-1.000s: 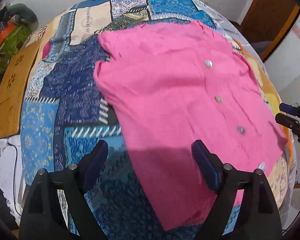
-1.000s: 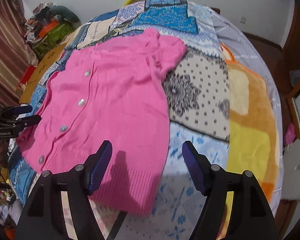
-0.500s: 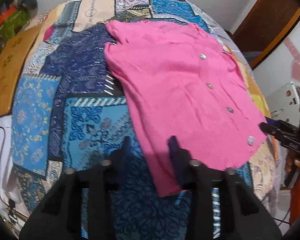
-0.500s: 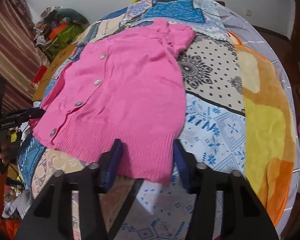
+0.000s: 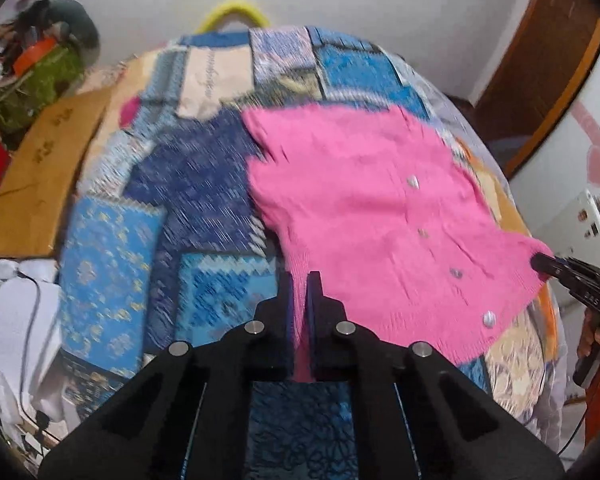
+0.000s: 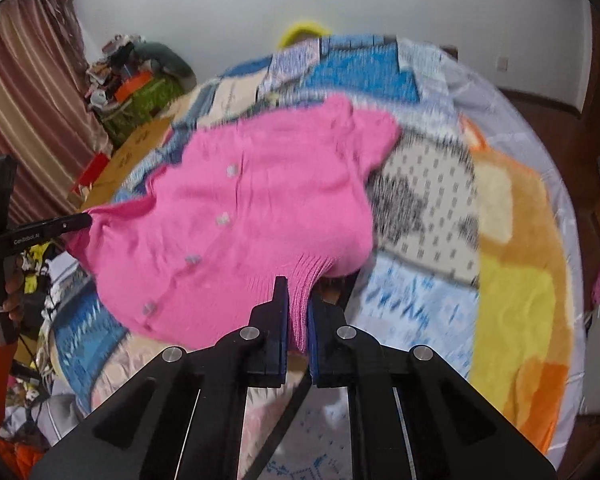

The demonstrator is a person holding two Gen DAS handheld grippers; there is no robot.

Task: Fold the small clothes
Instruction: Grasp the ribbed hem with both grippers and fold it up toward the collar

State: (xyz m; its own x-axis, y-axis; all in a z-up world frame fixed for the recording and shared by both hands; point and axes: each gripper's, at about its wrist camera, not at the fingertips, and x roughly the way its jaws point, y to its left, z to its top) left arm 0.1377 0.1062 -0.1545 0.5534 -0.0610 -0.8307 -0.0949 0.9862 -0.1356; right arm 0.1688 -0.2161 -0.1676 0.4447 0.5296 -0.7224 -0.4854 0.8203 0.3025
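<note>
Nearest to me, the left gripper was pinched tight on the ribbed hem of the pink cardigan, a strip of pink knit squeezed between its dark blue pads. The right gripper was clamped just the same on the hem at the other bottom corner, the ribbing bunched into a narrow pleat between its fingers. Between the two grips the hem hung raised off the bed, and the garment sagged a little in the middle.

Beyond the grippers, the cardigan lay front up, its row of pale buttons running up the placket toward the neckline, with the upper body and short sleeves resting on the patchwork quilt. The quilt was blue and cream patterned blocks on one side; on the other an orange and yellow blanket covered the bed.

Farther off, a brown cardboard sheet leaned along the bed's edge, and past it a heap of clutter with a green bag sat against the white wall. A yellow hoop peeked over the far end of the bed, and striped curtains hung by the side.
</note>
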